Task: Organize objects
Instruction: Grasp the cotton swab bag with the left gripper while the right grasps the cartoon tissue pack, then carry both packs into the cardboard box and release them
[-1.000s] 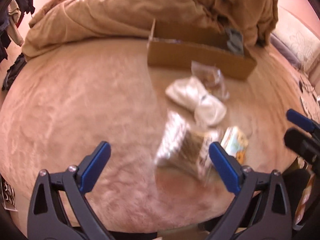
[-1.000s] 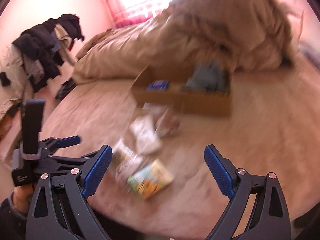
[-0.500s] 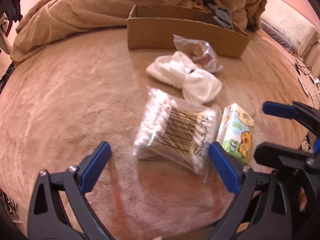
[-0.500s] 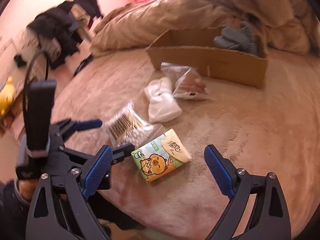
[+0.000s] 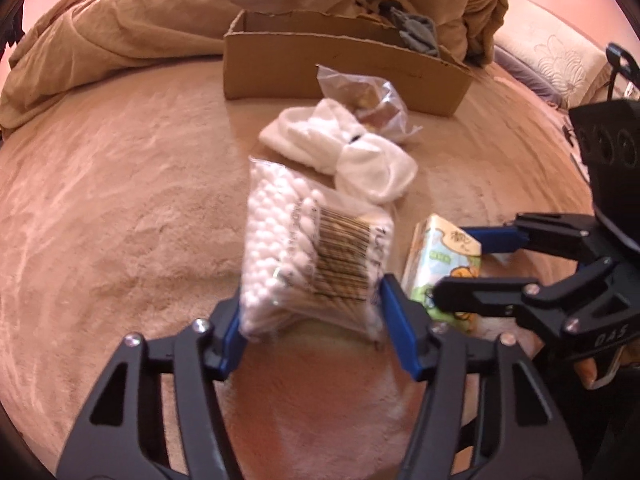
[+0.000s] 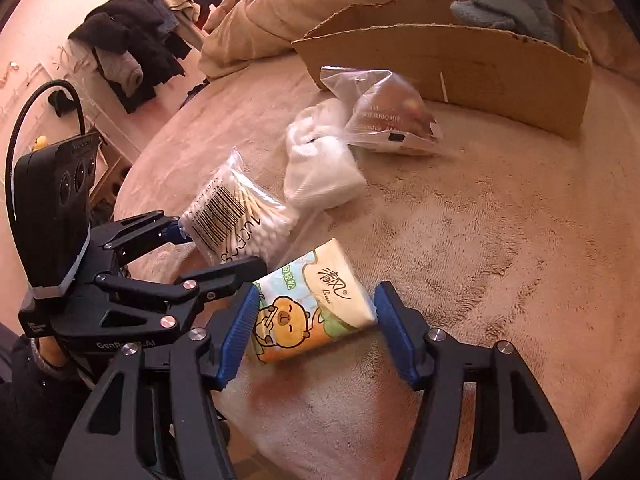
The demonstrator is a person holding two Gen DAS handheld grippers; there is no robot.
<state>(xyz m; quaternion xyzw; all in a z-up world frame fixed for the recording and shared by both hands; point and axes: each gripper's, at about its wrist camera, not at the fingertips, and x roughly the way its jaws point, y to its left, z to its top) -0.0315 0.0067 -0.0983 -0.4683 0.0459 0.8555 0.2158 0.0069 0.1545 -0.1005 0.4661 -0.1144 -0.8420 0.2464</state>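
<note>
A clear bag of cotton swabs [image 5: 308, 256] lies on the tan fleece bed cover, its near end between my left gripper's [image 5: 316, 320] blue pads. The jaws are closing and both pads press on the bag. Just right of it, a tissue pack [image 6: 308, 308] printed with a cartoon bear sits between my right gripper's [image 6: 316, 328] pads. Those jaws are closing too and touch the pack's two sides. The left gripper [image 6: 218, 248] and swab bag [image 6: 236, 212] also show in the right wrist view. The right gripper [image 5: 456, 264] and tissue pack [image 5: 440, 256] show in the left wrist view.
Beyond them lie a white bundled cloth [image 5: 340, 152] and a clear plastic bag of snacks [image 5: 372, 100]. An open cardboard box [image 5: 340, 68] holding a grey cloth [image 5: 416, 32] stands against a heaped tan blanket [image 5: 160, 20]. Dark clothes [image 6: 132, 40] hang off the bed's left.
Both grippers dropped toward the bed and narrowed from wide open. The left closed onto the swab bag, whose far end tipped up; the right closed around the tissue pack.
</note>
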